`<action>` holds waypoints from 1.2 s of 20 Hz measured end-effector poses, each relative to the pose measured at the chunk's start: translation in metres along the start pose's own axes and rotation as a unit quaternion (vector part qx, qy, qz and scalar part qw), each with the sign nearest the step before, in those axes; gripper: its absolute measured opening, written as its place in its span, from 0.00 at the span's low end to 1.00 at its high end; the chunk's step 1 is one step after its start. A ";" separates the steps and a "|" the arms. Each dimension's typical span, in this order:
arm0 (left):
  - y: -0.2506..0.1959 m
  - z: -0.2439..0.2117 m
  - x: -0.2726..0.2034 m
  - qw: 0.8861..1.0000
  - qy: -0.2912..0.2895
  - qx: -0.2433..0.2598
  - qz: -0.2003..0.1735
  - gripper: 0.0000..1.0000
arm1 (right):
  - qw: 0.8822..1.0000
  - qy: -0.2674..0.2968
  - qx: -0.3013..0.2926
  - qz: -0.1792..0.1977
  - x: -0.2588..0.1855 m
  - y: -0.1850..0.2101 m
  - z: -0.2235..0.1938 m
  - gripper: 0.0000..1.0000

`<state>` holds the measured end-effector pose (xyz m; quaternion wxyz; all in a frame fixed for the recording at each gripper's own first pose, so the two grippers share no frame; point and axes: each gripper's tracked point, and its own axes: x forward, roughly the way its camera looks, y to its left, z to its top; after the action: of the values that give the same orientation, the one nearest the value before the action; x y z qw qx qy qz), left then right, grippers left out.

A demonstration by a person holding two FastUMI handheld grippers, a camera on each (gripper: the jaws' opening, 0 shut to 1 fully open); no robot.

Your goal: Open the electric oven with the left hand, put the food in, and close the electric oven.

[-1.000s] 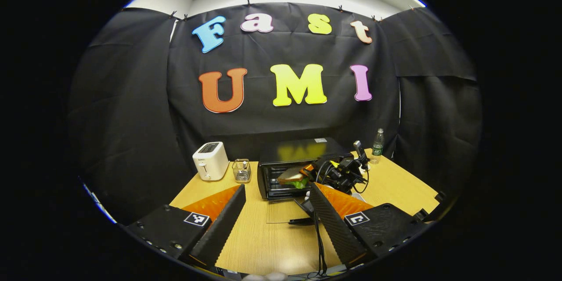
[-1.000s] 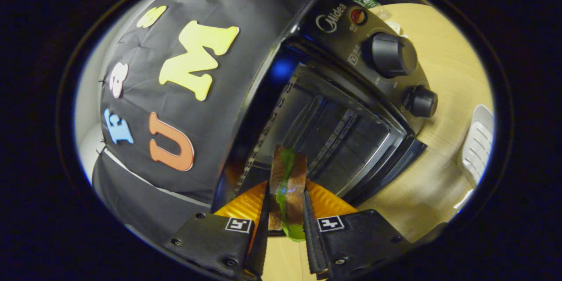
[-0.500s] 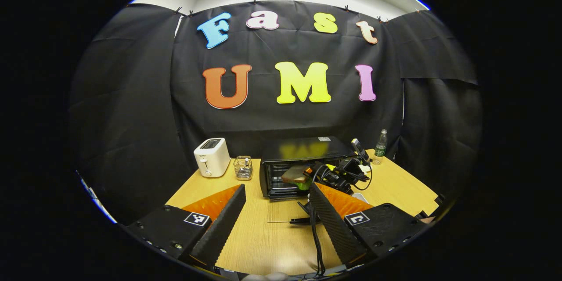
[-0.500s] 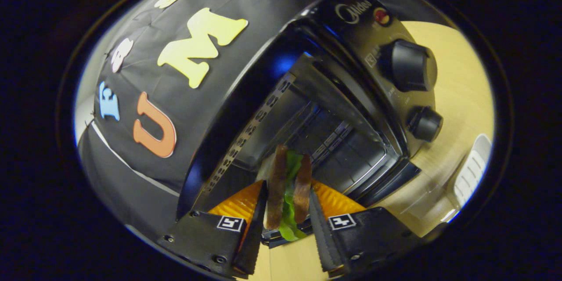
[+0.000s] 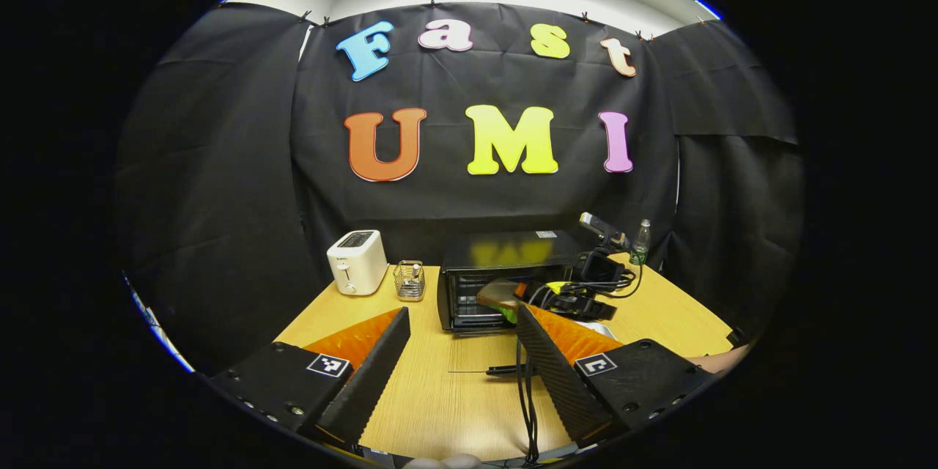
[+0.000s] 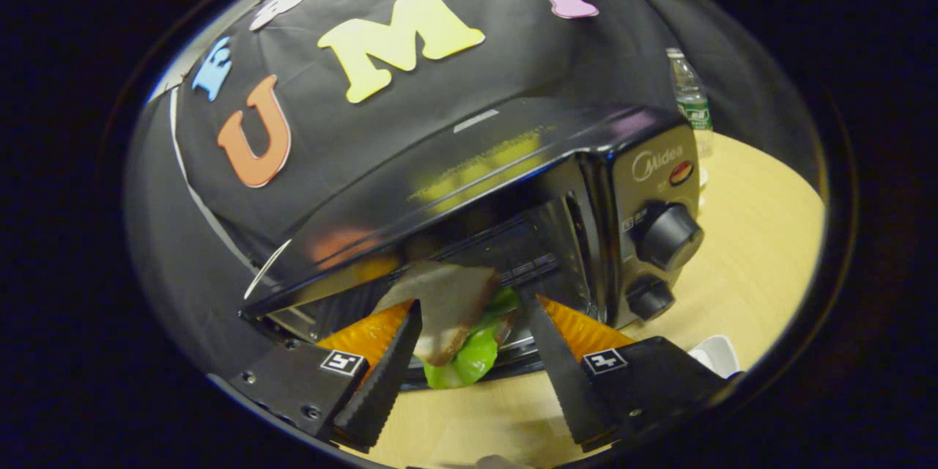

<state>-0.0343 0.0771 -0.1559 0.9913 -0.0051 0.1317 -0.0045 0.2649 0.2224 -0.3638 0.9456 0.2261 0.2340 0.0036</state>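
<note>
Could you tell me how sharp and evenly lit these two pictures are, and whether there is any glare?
Left gripper view: evenly lit and sharp, with fisheye bending at the edges. Right gripper view: tilted and dimmer, the sandwich and oven mouth slightly blurred, and yellow reflections on the oven's glossy top.

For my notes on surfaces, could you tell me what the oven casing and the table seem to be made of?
The oven casing looks like glossy black painted metal, judging by the coloured reflections on its top; it could be another hard glossy material. The table looks like pale wood or wood-look laminate with a matte finish: fine straight grain lines run along it.
</note>
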 end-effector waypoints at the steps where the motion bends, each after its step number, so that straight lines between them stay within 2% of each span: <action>1: 0.001 0.000 -0.001 1.000 -0.003 -0.002 0.001 0.96 | 1.000 -0.006 -0.015 0.002 -0.011 -0.002 0.006 0.90; 3: 0.004 0.002 -0.001 1.000 -0.007 -0.003 0.007 0.96 | 0.999 -0.018 -0.045 0.010 -0.041 0.001 0.019 0.90; 4: 0.005 0.004 -0.002 1.000 -0.011 -0.003 0.008 0.96 | 0.998 -0.026 -0.058 0.012 -0.057 -0.001 0.028 0.94; 5: 0.006 0.006 -0.004 1.000 -0.012 -0.004 0.009 0.96 | 0.997 -0.035 -0.071 0.015 -0.074 -0.001 0.038 0.90; 6: 0.005 0.008 -0.004 1.000 -0.016 -0.003 0.009 0.96 | 0.995 -0.046 -0.083 0.015 -0.091 -0.003 0.049 0.94; 7: 0.007 0.011 -0.006 1.000 -0.020 0.000 0.010 0.96 | 0.994 -0.056 -0.097 0.019 -0.108 -0.003 0.061 0.90; 8: 0.005 0.011 -0.007 1.000 -0.022 0.000 0.009 0.96 | 0.992 -0.061 -0.108 0.022 -0.126 -0.003 0.070 0.98; 10: 0.006 0.012 -0.006 1.000 -0.026 0.001 0.010 0.96 | 0.987 -0.079 -0.140 0.026 -0.166 -0.007 0.094 0.94; 11: 0.004 0.013 -0.007 1.000 -0.029 0.003 0.012 0.96 | 0.983 -0.091 -0.155 0.028 -0.185 -0.009 0.107 0.98; 15: -0.004 0.012 -0.003 0.999 -0.037 0.016 0.011 0.96 | 0.967 -0.138 -0.211 0.025 -0.262 -0.025 0.158 0.98; 16: -0.005 0.007 -0.002 0.999 -0.036 0.018 0.012 0.95 | 0.963 -0.151 -0.222 0.022 -0.279 -0.031 0.168 0.94; 19: -0.015 0.003 0.003 0.999 -0.038 0.023 0.012 0.96 | 0.953 -0.184 -0.240 0.010 -0.327 -0.048 0.195 0.96; 22: -0.024 -0.003 0.006 0.999 -0.036 0.025 0.010 0.96 | 0.950 -0.204 -0.238 0.000 -0.360 -0.066 0.215 0.99; 24: -0.032 -0.009 0.007 0.999 -0.033 0.025 0.009 0.96 | 0.950 -0.208 -0.234 -0.004 -0.375 -0.077 0.219 0.96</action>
<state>-0.0298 0.0452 -0.1665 0.9949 0.0206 0.0992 0.0008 0.0206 0.0179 -0.0582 0.9996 -0.0065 0.0254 0.0071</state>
